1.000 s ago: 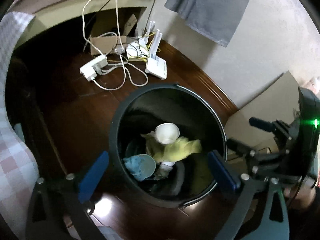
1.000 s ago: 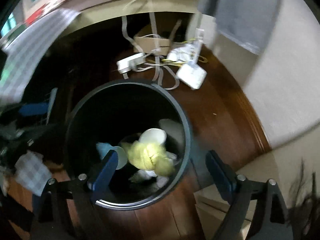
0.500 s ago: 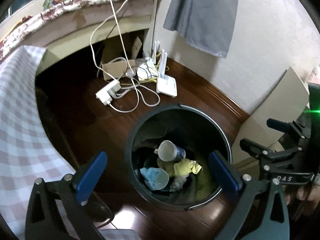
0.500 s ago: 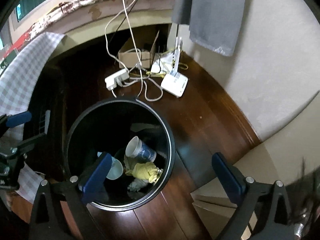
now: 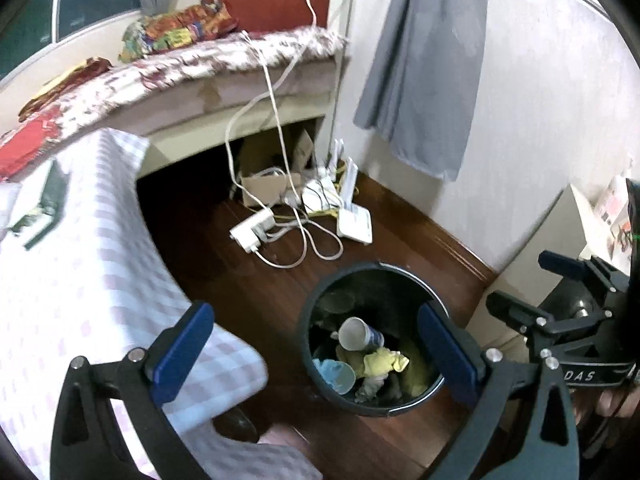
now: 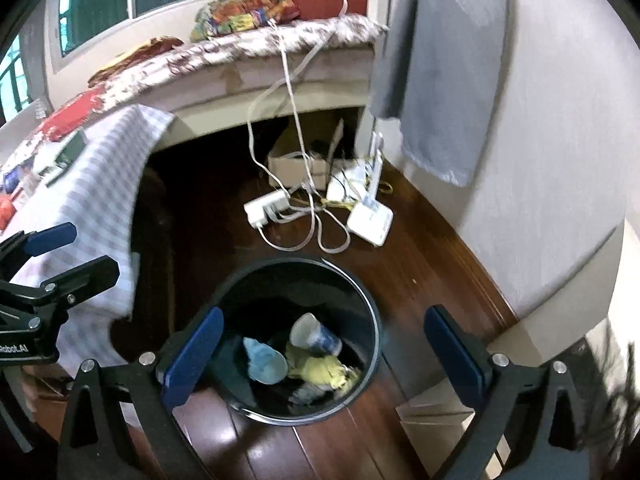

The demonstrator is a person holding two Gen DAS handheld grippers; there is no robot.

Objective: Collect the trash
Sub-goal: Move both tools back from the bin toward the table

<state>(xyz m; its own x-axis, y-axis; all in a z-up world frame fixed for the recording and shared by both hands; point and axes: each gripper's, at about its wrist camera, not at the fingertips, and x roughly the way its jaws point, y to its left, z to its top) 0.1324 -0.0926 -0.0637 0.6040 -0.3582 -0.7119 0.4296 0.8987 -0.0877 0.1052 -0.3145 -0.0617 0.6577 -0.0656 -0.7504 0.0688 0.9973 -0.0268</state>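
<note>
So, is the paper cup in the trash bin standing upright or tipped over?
Tipped over. The paper cup lies on its side atop the yellow cloth inside the trash bin, open mouth facing sideways.

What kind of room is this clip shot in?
Most likely a lived-in bedroom or living room at home: a floral-covered ledge under a window, a router and power strip on dark wood flooring, and a small black trash bin.

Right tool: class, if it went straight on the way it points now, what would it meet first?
Probably the rim of the black bin or the blue cup inside it. The right tool is open and empty, and depth is hard to judge.
</note>
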